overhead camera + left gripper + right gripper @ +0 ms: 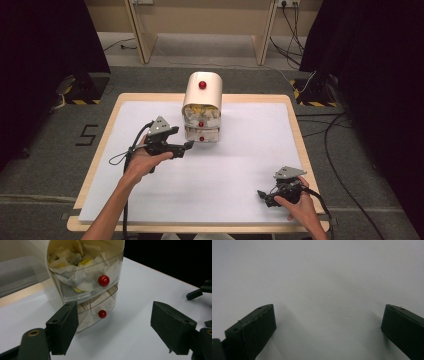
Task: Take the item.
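**Left tongs lined up on lower drawer knob**

Left tongs (pixel 113 327) spread wide, holding nothing, aimed at the small drawer unit (pixel 202 107) standing toward the far middle of the counter (pixel 240 200). Unit is cream, rounded top, clear drawers stuffed with tea-bag-like packets. Upper drawer (pixel 85 282) looks partly pulled out. Lower drawer (pixel 96 312) sits nearly flush; its red knob (pixel 102 314) lies between the jaws but beyond them, not touched yet. Upper knob (pixel 103 280) is just above it. A third red knob (pixel 202 85) sits on the cream top.

Right tongs (pixel 266 195) spread too, empty, resting low over bare white counter at the near right, well apart from the unit.

Risks, as I judge them: knob is small and round, so jaws could slip off on closing. Closing too high would catch the jutting upper drawer instead. Unit looks light and nothing braces it, so a pull may drag or tip the whole thing rather than slide the drawer.

Around: nothing else on the counter, path to the knob is open. Floor cables (pixel 340 165) and dark curtains off to the sides, no obstruction.
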